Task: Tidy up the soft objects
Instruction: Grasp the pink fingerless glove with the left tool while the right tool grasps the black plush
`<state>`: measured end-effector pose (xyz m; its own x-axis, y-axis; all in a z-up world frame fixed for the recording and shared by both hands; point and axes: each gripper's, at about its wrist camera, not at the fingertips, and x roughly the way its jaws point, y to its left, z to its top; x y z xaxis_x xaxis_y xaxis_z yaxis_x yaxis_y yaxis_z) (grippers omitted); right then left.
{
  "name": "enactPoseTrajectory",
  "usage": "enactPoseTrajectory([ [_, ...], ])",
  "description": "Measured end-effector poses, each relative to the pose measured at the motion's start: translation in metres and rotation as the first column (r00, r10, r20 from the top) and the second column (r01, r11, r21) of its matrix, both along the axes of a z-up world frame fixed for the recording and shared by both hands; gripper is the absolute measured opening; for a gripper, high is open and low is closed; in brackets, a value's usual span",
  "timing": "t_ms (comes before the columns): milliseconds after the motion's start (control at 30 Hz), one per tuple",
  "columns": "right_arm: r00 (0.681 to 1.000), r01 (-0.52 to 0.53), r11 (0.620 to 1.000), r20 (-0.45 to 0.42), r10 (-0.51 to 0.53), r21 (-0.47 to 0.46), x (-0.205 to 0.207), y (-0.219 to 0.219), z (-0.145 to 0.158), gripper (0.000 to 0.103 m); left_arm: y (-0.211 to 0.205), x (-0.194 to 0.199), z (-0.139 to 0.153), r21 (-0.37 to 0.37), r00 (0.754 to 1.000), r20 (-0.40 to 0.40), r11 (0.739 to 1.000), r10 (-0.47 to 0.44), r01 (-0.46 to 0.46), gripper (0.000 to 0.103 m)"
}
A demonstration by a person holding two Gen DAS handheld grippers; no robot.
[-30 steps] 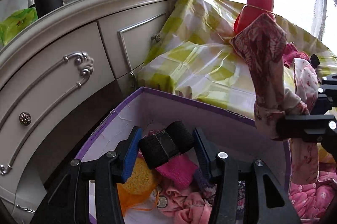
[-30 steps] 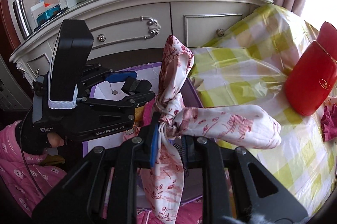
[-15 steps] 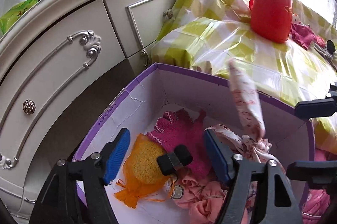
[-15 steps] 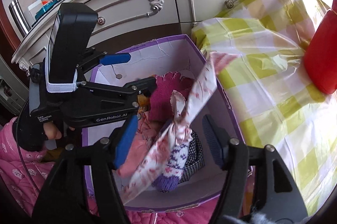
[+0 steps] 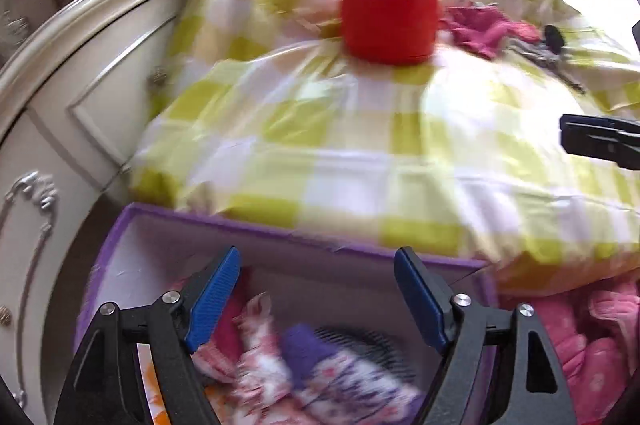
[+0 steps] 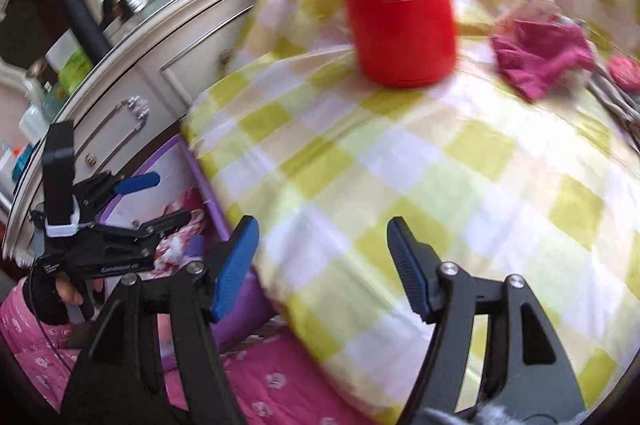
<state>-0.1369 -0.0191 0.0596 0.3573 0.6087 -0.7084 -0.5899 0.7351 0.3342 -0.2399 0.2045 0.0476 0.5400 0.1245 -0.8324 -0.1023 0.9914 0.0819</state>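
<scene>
Entry: purple storage box, standing against the yellow-checked covered worktop and beside the cream dresser.

Contents now: floral scarf, lying loose on top of the pile; purple-patterned knit item beside it; a dark checked cloth behind; an orange item at the lower left edge. A second ago the scarf hung clamped in the right gripper above the box and the left gripper held a small black roll; both have since been dropped in. The roll is not visible in the blurred box interior.

Left gripper: over the box, jaws opening, nothing between them.

Right gripper: released, jaws apart and empty, now swung away from the box to face the checked worktop.

Outstanding stock on the worktop: magenta knit cloth, crumpled just beside the red bottle; a bunch of keys near it, not soft and likely not part of the job.

Status, as a judgement: two items filed, at least one soft piece left out. The right gripper's heading suggests the magenta cloth is next. Both views are motion-blurred, so fine detail is uncertain.
</scene>
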Motion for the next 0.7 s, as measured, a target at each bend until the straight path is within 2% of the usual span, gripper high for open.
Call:
enactPoseTrajectory([
  [100, 0.987, 0.159, 0.987, -0.007, -0.159, 0.04, 0.02, -0.061, -0.001, 0.07, -0.054, 0.05, -0.002, -0.079, 0.988, 0.015, 0.985, -0.155, 0.156, 0.082],
  [167, 0.972, 0.234, 0.972, 0.004, -0.234, 0.041, 0.029, -0.091, -0.002, 0.07, -0.091, 0.087, -0.005, -0.079, 0.971, 0.044, 0.968, -0.235, 0.237, 0.082],
  [233, 0.958, 0.285, 0.958, 0.016, -0.285, 0.03, 0.036, -0.114, -0.004, 0.07, -0.124, 0.128, -0.012, -0.047, 0.956, 0.077, 0.956, -0.284, 0.288, 0.082],
  [367, 0.94, 0.34, 0.94, 0.01, -0.34, 0.028, 0.047, -0.145, -0.01, 0.071, -0.177, 0.215, -0.022, 0.034, 0.939, 0.101, 0.944, -0.33, 0.328, 0.082],
  [500, 0.931, 0.364, 0.931, 0.0, -0.364, 0.027, 0.054, -0.166, -0.017, 0.071, -0.201, 0.289, -0.037, 0.161, 0.938, 0.053, 0.93, -0.343, 0.331, 0.082],
  [600, 0.926, 0.377, 0.926, 0.0, -0.377, 0.023, 0.067, -0.177, -0.018, 0.071, -0.204, 0.32, -0.04, 0.206, 0.931, 0.044, 0.915, -0.363, 0.347, 0.087],
  [700, 0.916, 0.401, 0.916, 0.014, -0.402, 0.024, 0.09, -0.188, -0.015, 0.071, -0.203, 0.333, -0.04, 0.191, 0.917, 0.054, 0.905, -0.396, 0.38, 0.087],
])
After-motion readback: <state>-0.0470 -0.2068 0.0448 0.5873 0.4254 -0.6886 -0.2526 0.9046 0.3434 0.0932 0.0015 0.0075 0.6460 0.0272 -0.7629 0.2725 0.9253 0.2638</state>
